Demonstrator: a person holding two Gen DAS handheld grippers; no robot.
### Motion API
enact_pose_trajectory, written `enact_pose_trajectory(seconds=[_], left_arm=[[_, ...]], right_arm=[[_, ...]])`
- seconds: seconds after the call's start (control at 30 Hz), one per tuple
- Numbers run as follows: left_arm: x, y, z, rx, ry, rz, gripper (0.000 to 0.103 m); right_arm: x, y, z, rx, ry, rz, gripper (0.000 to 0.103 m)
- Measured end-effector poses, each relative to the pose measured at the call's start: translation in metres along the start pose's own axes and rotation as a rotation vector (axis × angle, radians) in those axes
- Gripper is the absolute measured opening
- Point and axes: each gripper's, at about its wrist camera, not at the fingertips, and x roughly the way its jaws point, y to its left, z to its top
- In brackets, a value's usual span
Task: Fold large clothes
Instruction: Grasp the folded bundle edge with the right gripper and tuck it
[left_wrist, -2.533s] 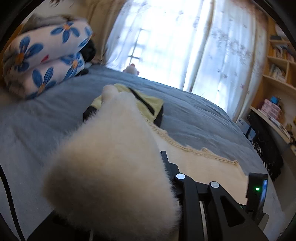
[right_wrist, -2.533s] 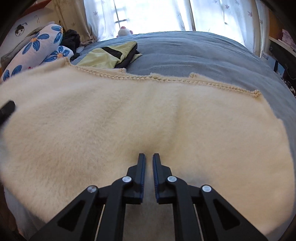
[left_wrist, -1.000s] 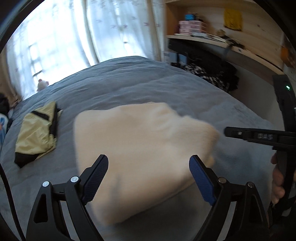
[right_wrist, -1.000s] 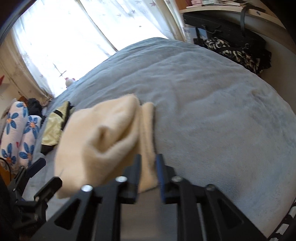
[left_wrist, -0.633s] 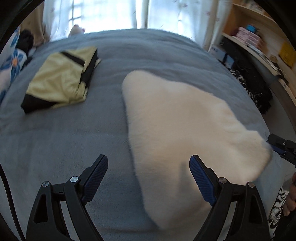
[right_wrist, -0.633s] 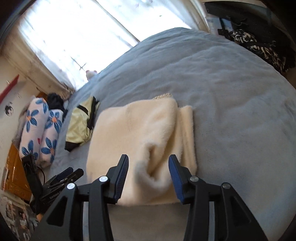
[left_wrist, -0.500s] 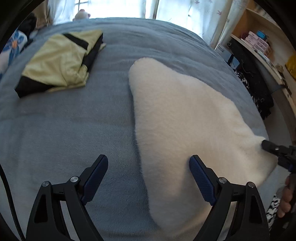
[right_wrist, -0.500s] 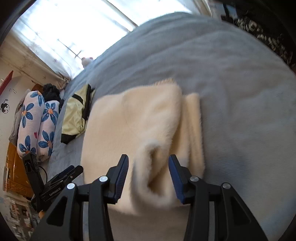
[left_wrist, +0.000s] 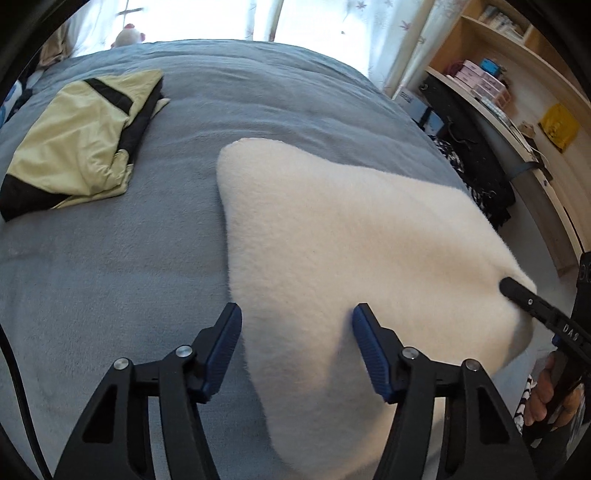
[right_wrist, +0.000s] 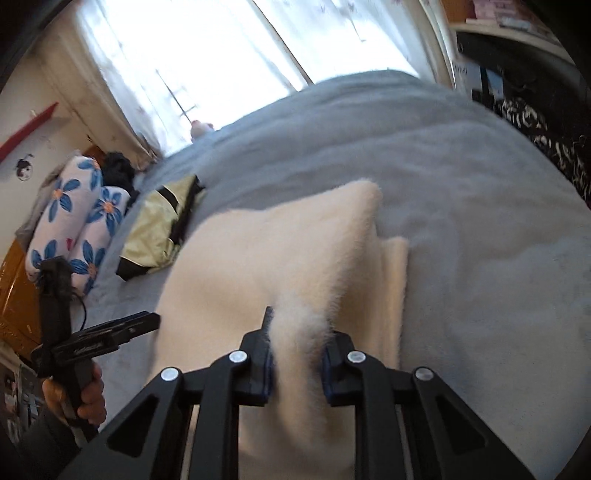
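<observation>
Closest to the right wrist camera, the right claw (right_wrist: 297, 354) is closing on a raised ridge of the cream fleece garment (right_wrist: 258, 266), and its blue pads press the fluffy pile from both sides. The garment lies folded on the grey-blue bed (right_wrist: 461, 221), thick and long-haired, with a second, flatter layer showing along its right edge. In the left wrist view the same garment (left_wrist: 351, 229) looks whiter and spreads as a rounded, roughly triangular shape, its surface smooth and without creases. The left claw (left_wrist: 295, 332) is closing as well; the garment's near left edge sits between its fingers, the right pad touches the pile, and the left pad stands over bare bedding, apart from the cloth. At the right of that view the right claw (left_wrist: 517, 295) bites into the garment's corner, with a hand (left_wrist: 546, 398) on its handle. Farther back on the bed lies a folded yellow-and-black garment (left_wrist: 77, 140). Beyond it, flowered pillows (right_wrist: 77, 218) are stacked near the bright, curtained window (right_wrist: 192, 48).
</observation>
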Motion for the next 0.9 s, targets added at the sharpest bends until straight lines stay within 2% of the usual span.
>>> enact_pose_trajectory(seconds=[0.07,0.13,0.27,0.33,0.43,0.5,0.57,0.73,0.83,0.87,0.9], left_arm=[[0.004,-0.008,-0.006,0.031,-0.003,0.001,0.060],[0.013,-0.014,-0.014,0.047,0.004,-0.004,0.060],[0.013,-0.031,-0.025,0.126,-0.041,0.061,0.062],[0.014,-0.033,-0.025,0.134,-0.041,0.073,0.067],[0.014,-0.029,-0.021,0.125,-0.020,0.056,0.069],[0.012,-0.026,-0.015,0.111,-0.013,0.032,0.070],[0.014,-0.021,-0.009,0.089,-0.007,0.002,0.071],[0.020,-0.006,0.014,0.004,-0.011,-0.036,0.072],[0.029,-0.001,0.027,-0.016,-0.011,-0.002,0.071],[0.033,0.000,0.031,-0.018,-0.005,-0.004,0.071],[0.036,0.000,0.036,-0.018,-0.001,-0.012,0.066]], right_arm=[[0.009,-0.013,-0.018,0.005,0.027,-0.037,0.018],[0.033,-0.035,-0.036,0.071,0.095,-0.045,0.018],[0.042,-0.049,-0.055,0.126,0.048,-0.007,0.019],[0.042,-0.046,-0.052,0.128,0.058,-0.013,0.020],[0.039,-0.047,-0.037,0.146,0.092,-0.001,0.028],[0.035,-0.052,-0.022,0.147,0.082,-0.020,0.042],[0.037,-0.058,-0.010,0.163,0.070,-0.030,0.045],[0.070,-0.079,0.022,0.246,0.112,-0.018,0.045],[0.093,-0.090,0.032,0.310,0.138,0.002,0.045],[0.100,-0.092,0.034,0.322,0.147,0.015,0.036],[0.102,-0.091,0.038,0.307,0.142,0.019,0.022]])
